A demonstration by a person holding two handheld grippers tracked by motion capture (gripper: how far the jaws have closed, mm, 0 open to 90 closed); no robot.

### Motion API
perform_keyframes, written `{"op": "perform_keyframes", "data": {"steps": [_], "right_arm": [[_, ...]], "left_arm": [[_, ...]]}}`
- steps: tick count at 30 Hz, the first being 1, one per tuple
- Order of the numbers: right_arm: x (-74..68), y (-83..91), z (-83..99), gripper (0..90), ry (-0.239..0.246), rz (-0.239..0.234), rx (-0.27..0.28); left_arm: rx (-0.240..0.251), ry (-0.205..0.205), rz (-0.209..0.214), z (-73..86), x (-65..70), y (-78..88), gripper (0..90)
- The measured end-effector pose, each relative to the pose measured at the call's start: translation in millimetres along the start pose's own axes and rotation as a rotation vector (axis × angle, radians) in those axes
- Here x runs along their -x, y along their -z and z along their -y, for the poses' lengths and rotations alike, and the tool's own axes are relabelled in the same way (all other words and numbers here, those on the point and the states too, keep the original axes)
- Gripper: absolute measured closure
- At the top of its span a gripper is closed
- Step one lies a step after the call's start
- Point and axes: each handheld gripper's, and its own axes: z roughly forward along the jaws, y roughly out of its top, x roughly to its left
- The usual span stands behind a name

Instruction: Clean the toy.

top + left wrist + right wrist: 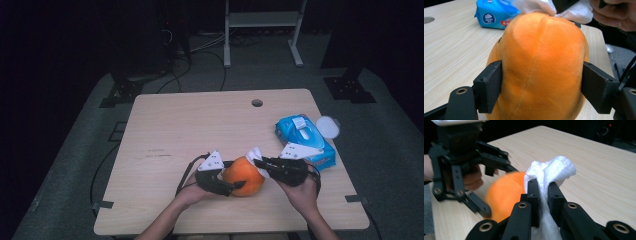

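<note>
Between L tool [541,82] jaws: orange plush [539,65], seemingly gripped.

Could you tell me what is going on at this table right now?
A person is cleaning an orange plush toy. The left gripper clamps the toy from both sides, while the right gripper pinches a white tissue against its top. A blue wipes pack lies on the table behind.

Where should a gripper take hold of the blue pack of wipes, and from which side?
Grip the blue pack of wipes across its narrow width, probably from above: it lies flat on the table, its long sides free, clear of the orange plush toy.
</note>
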Motion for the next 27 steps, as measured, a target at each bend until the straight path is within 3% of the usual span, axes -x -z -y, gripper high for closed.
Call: {"op": "perform_keyframes", "data": {"steps": [3, 6, 9, 11, 15, 27], "right_arm": [[6.0, 0.5, 4.6, 82.0, -0.022, 0.002, -0.009], [2.7, 0.7, 3.9, 82.1, -0.018, -0.005, -0.009], [-6.7, -0.1, 0.3, 82.2, 0.000, -0.028, -0.001], [-18.3, -4.2, -2.9, 82.1, 0.031, -0.069, 0.000], [-23.3, -6.9, -3.4, 82.2, 0.062, -0.067, -0.009], [15.0, -3.8, 11.6, 82.0, -0.088, -0.019, 0.003]], "left_arm": [[0.007, 0.023, -0.006, 1.1, -5.5, 2.8, 24.6], [0.011, 0.034, -0.008, 1.9, -7.3, 3.6, 24.6], [0.028, 0.080, -0.018, 3.2, -11.6, 4.2, 24.6], [0.034, 0.102, -0.019, 3.8, -14.0, 4.8, 24.6], [0.031, 0.105, -0.014, 4.6, -15.0, 6.6, 24.6], [0.016, 0.061, 0.031, 6.2, -11.2, 6.7, 24.8]]}}
